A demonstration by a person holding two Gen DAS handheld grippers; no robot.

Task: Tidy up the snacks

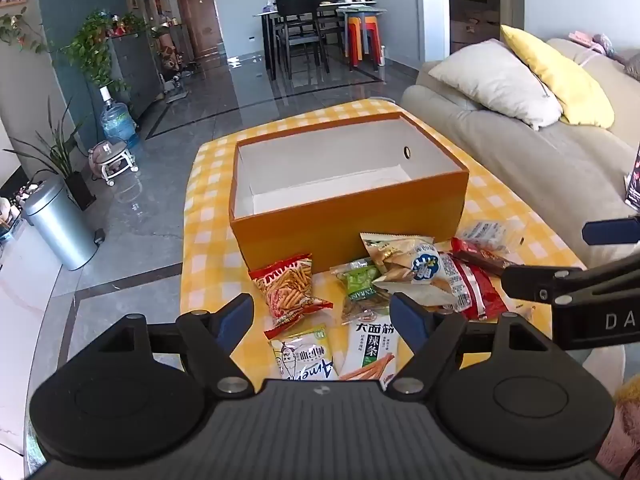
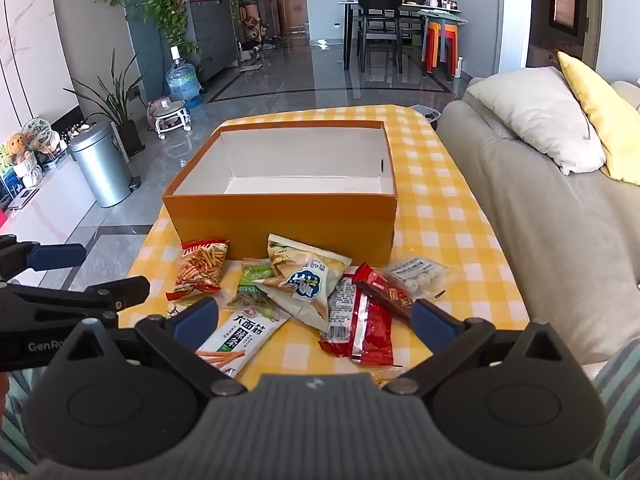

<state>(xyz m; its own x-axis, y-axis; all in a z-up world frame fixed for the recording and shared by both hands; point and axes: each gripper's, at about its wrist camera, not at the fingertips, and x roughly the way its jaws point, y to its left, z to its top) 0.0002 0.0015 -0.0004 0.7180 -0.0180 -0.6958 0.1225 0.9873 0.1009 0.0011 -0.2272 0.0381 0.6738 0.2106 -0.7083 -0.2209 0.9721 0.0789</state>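
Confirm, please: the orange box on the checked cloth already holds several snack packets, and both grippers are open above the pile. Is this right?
Not quite. The orange box is empty; the right wrist view shows only its bare white inside. The snack packets all lie on the checked cloth in front of it. The left gripper and right gripper are indeed open.

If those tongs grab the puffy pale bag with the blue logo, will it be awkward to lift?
The pale bag looks air-filled, so probably light but squashy. Its glossy film may slip. It lies across the green packet, so lifting could nudge that one.
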